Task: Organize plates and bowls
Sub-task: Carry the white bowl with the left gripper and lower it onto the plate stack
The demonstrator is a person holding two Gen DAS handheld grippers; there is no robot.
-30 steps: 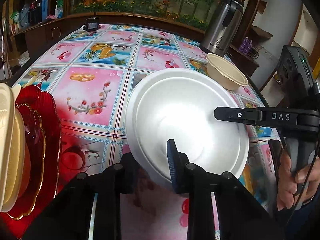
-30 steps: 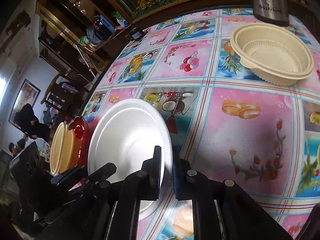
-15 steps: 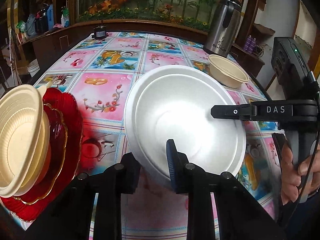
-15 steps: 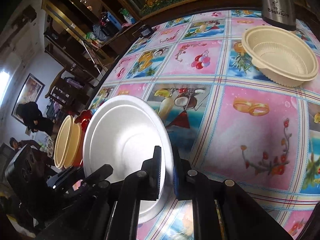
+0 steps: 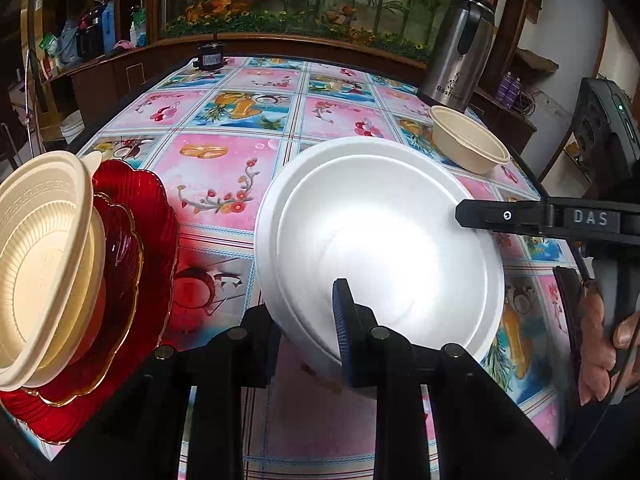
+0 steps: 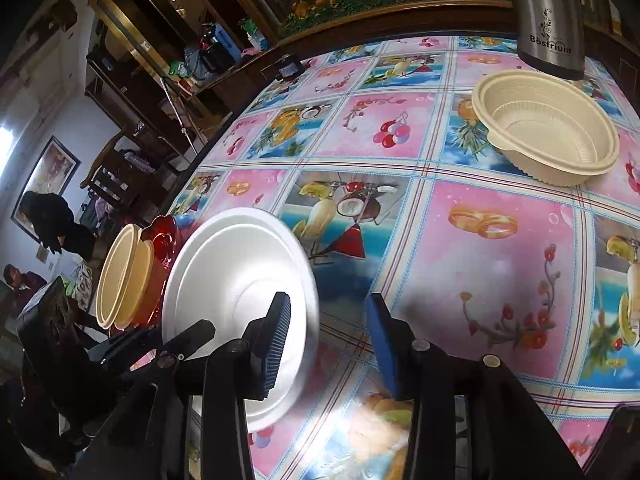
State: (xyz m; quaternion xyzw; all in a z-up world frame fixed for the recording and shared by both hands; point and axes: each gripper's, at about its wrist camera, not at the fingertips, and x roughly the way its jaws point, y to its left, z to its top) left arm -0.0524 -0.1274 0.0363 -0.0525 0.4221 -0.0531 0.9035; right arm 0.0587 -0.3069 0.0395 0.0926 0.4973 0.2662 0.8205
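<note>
Left wrist view: a white foam plate [image 5: 384, 240] fills the middle of the picture, round, smooth and matte, with a raised rim and a shallow stepped well, tilted up off the patterned tablecloth [image 5: 224, 184]. Its near edge sits between the fingers of the left gripper [image 5: 308, 320], which is clamped narrow on the rim, one blue ribbed pad [image 5: 342, 320] lying on the plate's inner face. At the left edge of the table a stack stands tilted toward the camera: cream plastic bowls [image 5: 44, 256] nested on red scalloped glass plates [image 5: 132, 248] with gold trim. Another cream bowl [image 5: 466, 144] rests well apart at the far right, just in front of a steel thermos jug [image 5: 460, 48].

The right gripper [image 6: 328, 340] reaches in from the right, a hand [image 5: 600, 348] wrapped round its grip, one black finger [image 5: 500, 216] lying across the plate's right rim. In the right wrist view its jaws are opening: the plate's rim stands between the two blue pads, near the left one [image 6: 276, 340] and clear of the right one, so the pads no longer press on it. Both grippers point steeply down toward the table. The left gripper's body [image 6: 52, 320] shows at the lower left beside the stack.
</note>
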